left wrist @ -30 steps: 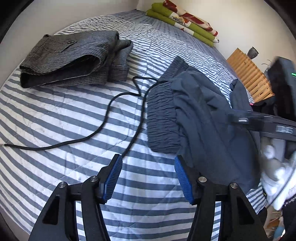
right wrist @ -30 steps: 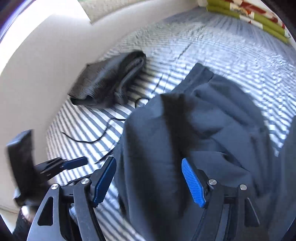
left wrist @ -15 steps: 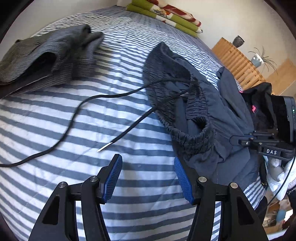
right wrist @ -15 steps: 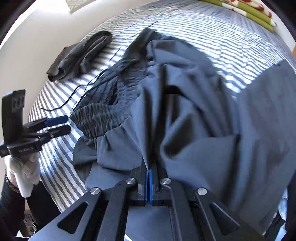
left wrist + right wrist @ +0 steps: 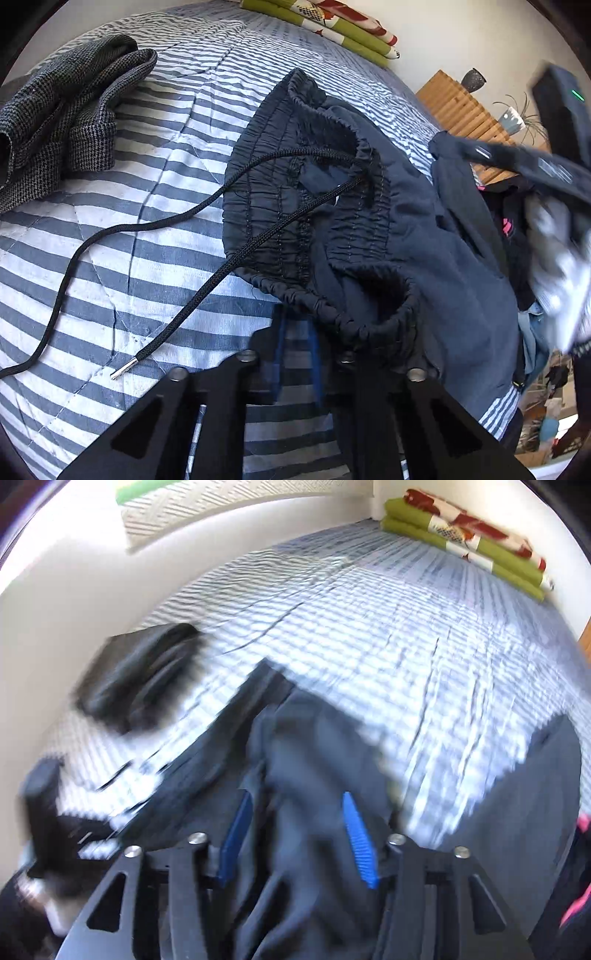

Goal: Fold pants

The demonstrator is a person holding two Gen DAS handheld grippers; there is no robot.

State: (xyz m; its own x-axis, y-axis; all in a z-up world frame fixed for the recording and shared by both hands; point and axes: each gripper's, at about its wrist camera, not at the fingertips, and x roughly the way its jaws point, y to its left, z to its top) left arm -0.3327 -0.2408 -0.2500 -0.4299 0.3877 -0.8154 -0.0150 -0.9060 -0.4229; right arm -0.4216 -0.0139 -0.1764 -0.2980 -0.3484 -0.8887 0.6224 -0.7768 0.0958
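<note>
Dark navy pants (image 5: 369, 206) lie crumpled on the striped bed (image 5: 110, 302), elastic waistband turned toward me, a black drawstring (image 5: 192, 218) trailing left. My left gripper (image 5: 297, 332) sits low at the waistband's near edge; its jaws are narrowed, with a strip of sheet still showing between them and the hem over the right finger. In the blurred right wrist view my right gripper (image 5: 295, 797) is open, with the navy pants (image 5: 321, 738) lying loose between its blue pads (image 5: 356, 842).
Folded grey checked pants (image 5: 59, 122) rest at the far left of the bed. A folded green and red blanket (image 5: 332, 22) lies by the wall. A wooden slatted piece (image 5: 465, 110) and a heap of dark clothes (image 5: 506, 225) are past the bed's right edge.
My left gripper moved in to the waistband and its jaws narrowed. My right gripper, shut on the navy fabric half a second ago, has opened and is swinging fast.
</note>
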